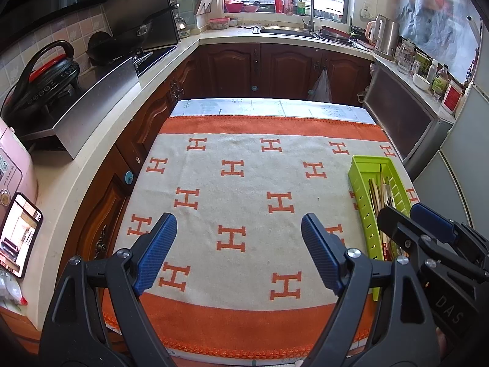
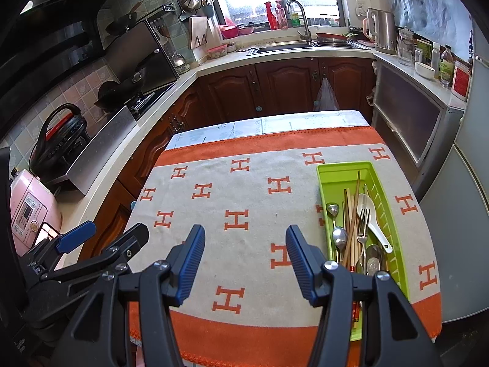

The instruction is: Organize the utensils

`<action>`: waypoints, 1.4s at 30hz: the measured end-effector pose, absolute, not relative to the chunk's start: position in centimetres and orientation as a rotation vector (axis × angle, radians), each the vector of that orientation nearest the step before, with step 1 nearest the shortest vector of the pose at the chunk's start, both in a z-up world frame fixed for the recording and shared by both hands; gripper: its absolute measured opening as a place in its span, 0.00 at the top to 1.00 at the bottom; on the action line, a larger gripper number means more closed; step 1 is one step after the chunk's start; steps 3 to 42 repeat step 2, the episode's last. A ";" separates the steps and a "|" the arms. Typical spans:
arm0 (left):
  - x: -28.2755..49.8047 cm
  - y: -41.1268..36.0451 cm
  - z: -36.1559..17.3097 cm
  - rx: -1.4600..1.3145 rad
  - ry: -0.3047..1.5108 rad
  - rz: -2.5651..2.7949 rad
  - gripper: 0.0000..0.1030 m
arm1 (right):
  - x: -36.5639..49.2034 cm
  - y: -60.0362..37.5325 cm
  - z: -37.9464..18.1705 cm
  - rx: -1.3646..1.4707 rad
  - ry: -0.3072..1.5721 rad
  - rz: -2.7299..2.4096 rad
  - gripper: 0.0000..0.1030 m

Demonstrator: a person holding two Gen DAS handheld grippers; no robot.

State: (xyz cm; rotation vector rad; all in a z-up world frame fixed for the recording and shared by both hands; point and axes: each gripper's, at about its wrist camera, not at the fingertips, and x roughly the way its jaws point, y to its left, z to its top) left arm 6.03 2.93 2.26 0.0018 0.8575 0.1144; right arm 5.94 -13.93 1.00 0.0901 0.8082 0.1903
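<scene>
The left gripper [image 1: 238,244] hangs over bare cloth [image 1: 244,183] on the table, jaws wide apart with nothing between them. The right gripper [image 2: 244,253] beside it is likewise spread and empty, pointing down at the cloth. The utensils lie to the right of both, piled in a green tray [image 2: 394,214] near the table's right edge, its long axis running away from the cameras. The right gripper is nearer, its right finger just beside the tray's near end. The right view looks into the tray: spoons [image 2: 339,235], chopsticks [image 2: 351,214], a fork [image 2: 362,223], a white spoon [image 2: 371,214]. The left view shows mostly the tray's slotted wall and chopstick tips.
</scene>
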 end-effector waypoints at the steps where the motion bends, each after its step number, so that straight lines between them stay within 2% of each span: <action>1: 6.0 2.9 2.3 0.003 0.857 0.115 0.20 | 6.0 -14.0 1.0 0.090 0.810 0.189 0.46; 42: 6.0 2.9 2.2 0.003 0.858 0.114 0.20 | 6.0 -14.1 0.9 0.090 0.813 0.187 0.46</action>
